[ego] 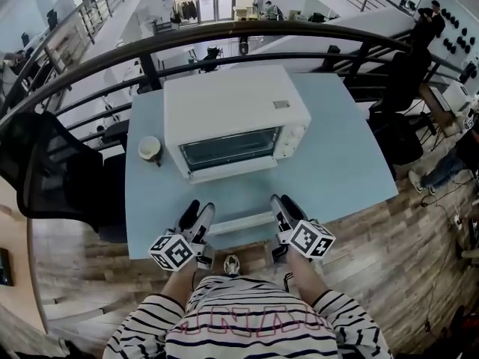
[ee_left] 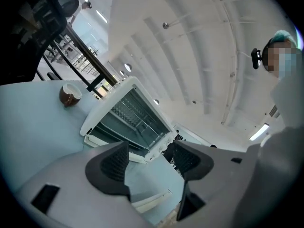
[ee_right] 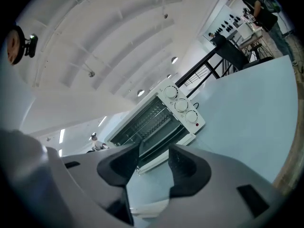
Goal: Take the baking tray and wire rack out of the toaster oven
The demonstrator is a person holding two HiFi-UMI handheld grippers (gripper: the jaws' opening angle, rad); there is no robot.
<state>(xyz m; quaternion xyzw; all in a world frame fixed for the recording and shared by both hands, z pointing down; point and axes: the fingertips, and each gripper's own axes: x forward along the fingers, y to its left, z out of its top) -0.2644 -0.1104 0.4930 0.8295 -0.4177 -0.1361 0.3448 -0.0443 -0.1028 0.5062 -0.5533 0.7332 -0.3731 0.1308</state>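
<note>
The toaster oven stands mid-desk toward the far edge, its door apparently folded down. The wire rack is still inside; I cannot pick out the baking tray for certain. Both grippers hover at the near edge, well apart from the oven. The left gripper and the right gripper each have fingers moderately apart, with only bare desk showing between them.

The likely trouble is a one-sided pull: a rack gripped off-centre could cock and jam, dragging the oven toward the near edge. A pale flat strip, which I cannot identify, lies along the near edge between the grippers and could be swept off. A cup just beside the oven's left front corner sits in the left gripper's way.
</note>
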